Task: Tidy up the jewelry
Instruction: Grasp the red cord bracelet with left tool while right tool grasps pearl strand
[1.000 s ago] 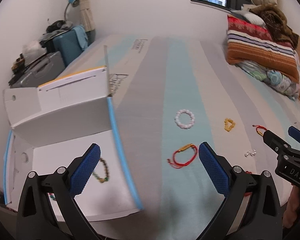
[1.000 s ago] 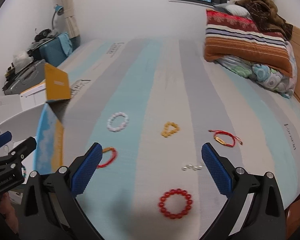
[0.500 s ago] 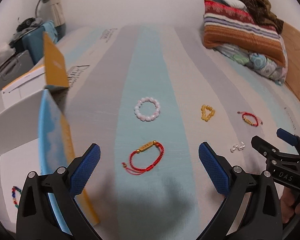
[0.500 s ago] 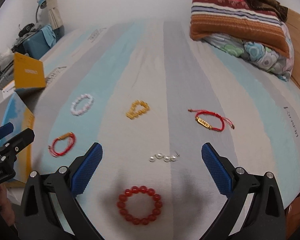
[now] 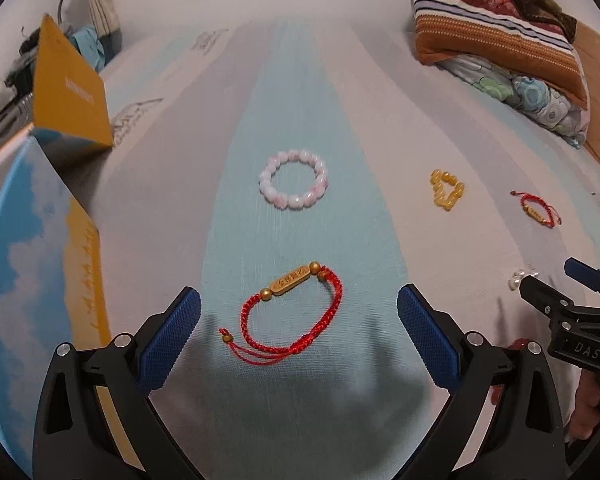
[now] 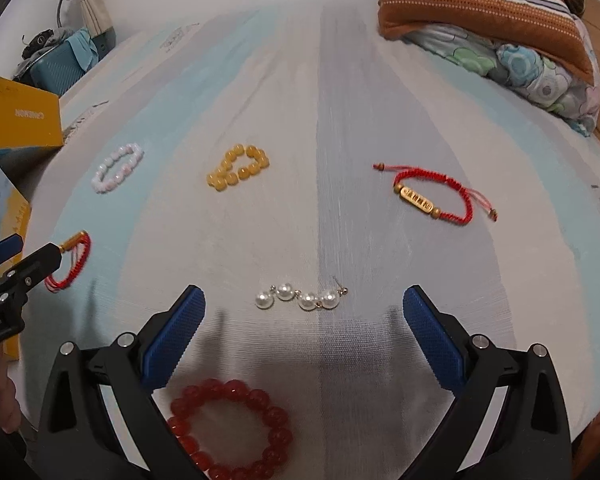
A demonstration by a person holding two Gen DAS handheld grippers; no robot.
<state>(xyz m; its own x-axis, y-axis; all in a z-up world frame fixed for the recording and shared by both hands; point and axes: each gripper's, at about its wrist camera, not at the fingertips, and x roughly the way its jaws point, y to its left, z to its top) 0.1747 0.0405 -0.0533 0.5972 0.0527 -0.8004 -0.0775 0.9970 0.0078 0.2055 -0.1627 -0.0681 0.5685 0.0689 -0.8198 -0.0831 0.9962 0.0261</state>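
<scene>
Jewelry lies scattered over the striped bed cover [image 6: 340, 128], none of it held; both my grippers hover above it with jaws spread wide.

Left gripper [image 5: 298, 314]: fingers apart, framing the red cord bracelet [image 5: 296, 316] with its gold bar, which lies flat on the pale blue stripe directly between my pads [image 5: 168, 336]. No pad touches it.

Right gripper [image 6: 304, 312]: fingers likewise apart, with the pearl earrings [image 6: 300, 298] just ahead of the gap and the red bead bracelet [image 6: 230, 428] below, partly under my left finger.

Farther out: the pink-white bead bracelet [image 5: 294, 179] beyond the cord bracelet; the amber bead bracelet [image 6: 238, 166] near the middle of the cover; a second red cord bracelet [image 6: 434, 196] to the right. The opened box [image 5: 36, 216], blue-sky and yellow printed, stands at the left edge just beside my left finger; its inside is not visible from here. Folded bedding [image 6: 488, 12] is stacked at the far right.

Step in hand, as I judge it: approach for pick-up, left gripper aligned on the cord bracelet. The next move calls for lowering until both pads meet the cover on either side of the cord, then closing on the cord or bar without bunching the fabric, and carrying it left to the box. The cord is thin and limp, so a shallow pinch may slip.
</scene>
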